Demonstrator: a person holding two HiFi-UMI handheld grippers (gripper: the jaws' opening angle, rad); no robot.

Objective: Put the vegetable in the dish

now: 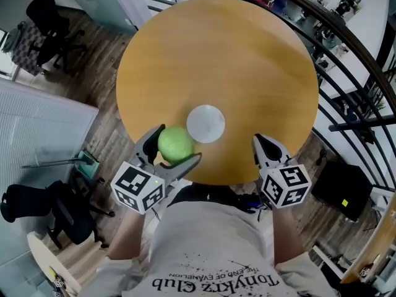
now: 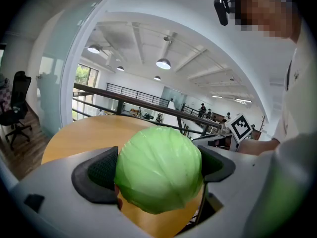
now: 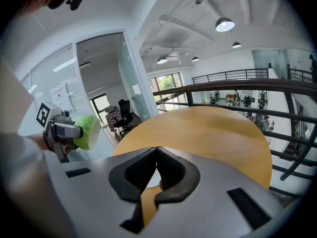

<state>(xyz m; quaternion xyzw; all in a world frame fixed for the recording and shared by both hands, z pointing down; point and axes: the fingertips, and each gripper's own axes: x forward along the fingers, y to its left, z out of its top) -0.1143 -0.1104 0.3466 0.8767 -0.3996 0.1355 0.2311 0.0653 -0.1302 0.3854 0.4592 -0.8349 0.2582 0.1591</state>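
The left gripper has its jaws spread wide and clamped on the flanks of a green cabbage. It holds the cabbage over the near edge of the table, just beside the white dish at its 8 o'clock in the head view. The cabbage is nearly round, so no long axis or heading shows. The right gripper, at the dish's 4 o'clock, has its jaws pressed together on nothing.

Bright, even light came from round ceiling lamps and from daylight through tall windows. The round wooden table carried a soft sheen and barely any shadow. The cabbage was evenly lit, without glare. Both gripper views bent strongly at the edges, with dark corners and blurred foregrounds.
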